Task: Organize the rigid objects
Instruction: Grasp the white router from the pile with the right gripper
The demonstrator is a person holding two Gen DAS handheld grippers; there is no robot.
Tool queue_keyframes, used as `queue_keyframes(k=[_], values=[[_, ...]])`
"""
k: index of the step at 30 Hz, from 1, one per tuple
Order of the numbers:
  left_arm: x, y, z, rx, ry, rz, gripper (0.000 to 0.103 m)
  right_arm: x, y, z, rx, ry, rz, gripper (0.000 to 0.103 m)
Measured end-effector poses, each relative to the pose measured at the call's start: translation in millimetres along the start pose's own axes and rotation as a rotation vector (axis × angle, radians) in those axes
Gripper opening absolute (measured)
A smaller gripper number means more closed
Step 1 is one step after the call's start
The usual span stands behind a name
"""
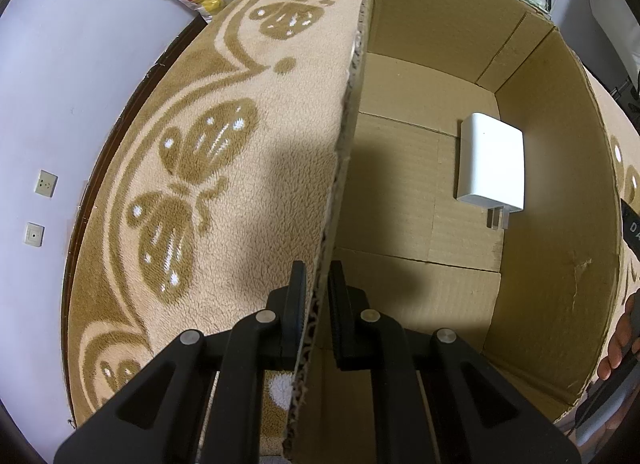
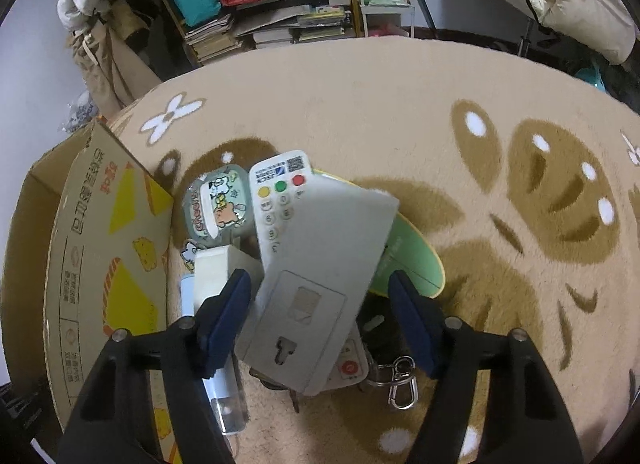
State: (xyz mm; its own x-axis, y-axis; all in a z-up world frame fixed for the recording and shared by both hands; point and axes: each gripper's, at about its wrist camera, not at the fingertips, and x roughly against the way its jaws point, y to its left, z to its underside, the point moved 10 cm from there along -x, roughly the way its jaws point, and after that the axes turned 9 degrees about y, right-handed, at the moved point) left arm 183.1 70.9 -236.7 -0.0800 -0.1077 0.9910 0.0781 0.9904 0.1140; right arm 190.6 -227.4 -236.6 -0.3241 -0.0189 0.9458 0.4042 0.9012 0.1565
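Butterfly-patterned beige rug (image 2: 360,103), pale wall (image 1: 60,83), cluttered bookshelves (image 2: 280,23) behind.

Left gripper (image 1: 318,284) jaws nearly closed, narrow gap. Right gripper (image 2: 320,296) jaws spread wide, pointing downward.

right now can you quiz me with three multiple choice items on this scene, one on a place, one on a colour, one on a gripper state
1. Where does the white charger lie?
A. on the blanket
B. on the floor of the cardboard box
C. on a shelf

2. Which colours are the three round buttons on the white remote?
A. yellow, green, red
B. blue, black, white
C. purple, orange, pink

3. How is the left gripper set?
A. wide open over the charger
B. holding a keyring
C. closed on the box wall

Answers: 1 B, it rests on the box's bottom panels. 2 A, the buttons sit in a row in those colours. 3 C, its fingers straddle the wall's edge.
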Motion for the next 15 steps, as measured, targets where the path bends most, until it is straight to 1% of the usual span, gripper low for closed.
queue_keyframes(k=[2,6,10,13,15], values=[[-0.1,-0.2,0.0,0.000,0.000,0.000,0.010,-0.7,2.2,0.5,0.014,-0.002,0.002,0.065],[-0.1,0.0,-0.1,0.000,0.000,0.001,0.010,1.3,5.5,1.2,0.034,-0.009,0.027,0.063],[-0.1,0.0,-0.1,0.000,0.000,-0.002,0.010,6.5,6.1,1.1,0.041,-0.028,0.041,0.055],[0.1,0.3,0.1,-0.001,-0.001,-0.003,0.010,9.6,7.5,0.2,0.049,-0.039,0.019,0.055],[-0.2,-0.1,0.1,0.001,0.000,-0.002,0.010,13.6,6.8,-1.5,0.051,-0.055,0.027,0.055]])
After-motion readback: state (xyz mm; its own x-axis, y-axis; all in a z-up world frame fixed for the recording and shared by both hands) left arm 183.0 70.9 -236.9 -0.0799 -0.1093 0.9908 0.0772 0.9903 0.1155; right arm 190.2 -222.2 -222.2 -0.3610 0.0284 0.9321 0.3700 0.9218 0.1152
